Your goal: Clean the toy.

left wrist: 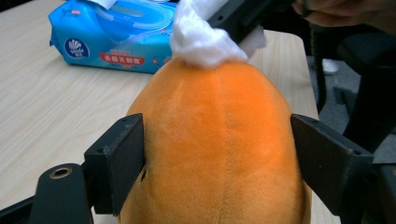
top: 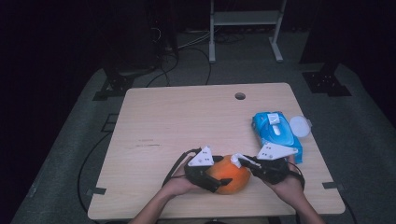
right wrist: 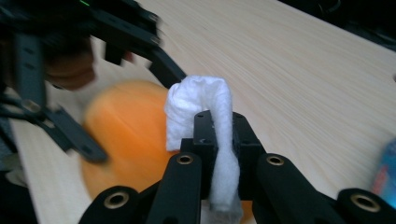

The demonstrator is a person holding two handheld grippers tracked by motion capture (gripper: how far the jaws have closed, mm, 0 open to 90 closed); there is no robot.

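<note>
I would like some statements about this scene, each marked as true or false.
1. The left claw grips the orange plush toy from both sides. True.
2. The right claw is open and holds nothing. False: it is shut on a white wipe.
3. The white wipe touches the plush toy. True.
4. The blue wipes packet lies under the toy. False: it lies apart on the wooden table.

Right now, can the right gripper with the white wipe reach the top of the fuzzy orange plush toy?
Probably yes. The right gripper, shut on the crumpled white wipe, has that wipe already resting on the end of the fuzzy orange plush toy. The left gripper clamps the toy's sides, leaving that end free.
</note>
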